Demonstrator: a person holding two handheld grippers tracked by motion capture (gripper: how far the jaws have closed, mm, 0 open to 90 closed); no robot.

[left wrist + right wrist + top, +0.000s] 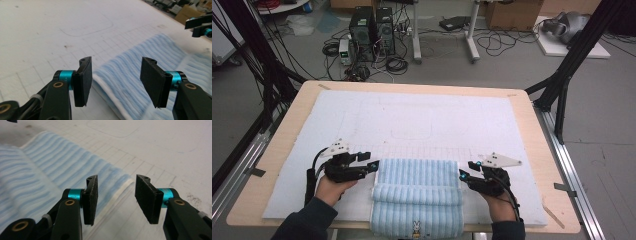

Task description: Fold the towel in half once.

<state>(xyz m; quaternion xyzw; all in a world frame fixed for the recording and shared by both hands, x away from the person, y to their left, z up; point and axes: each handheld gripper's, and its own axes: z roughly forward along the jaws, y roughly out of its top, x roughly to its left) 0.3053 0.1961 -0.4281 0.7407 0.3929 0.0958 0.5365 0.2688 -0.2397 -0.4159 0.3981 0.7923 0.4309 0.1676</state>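
Now your left gripper (115,82) gapes over the striped towel's (417,192) left edge, gripping nothing; your right gripper (116,200) stands parted, empty, above its right edge.

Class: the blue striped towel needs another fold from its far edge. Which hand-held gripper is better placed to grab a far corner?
Left hand-held gripper, probably: the towel edge already lies between its open jaws. The right hand-held gripper straddles mostly bare mat.
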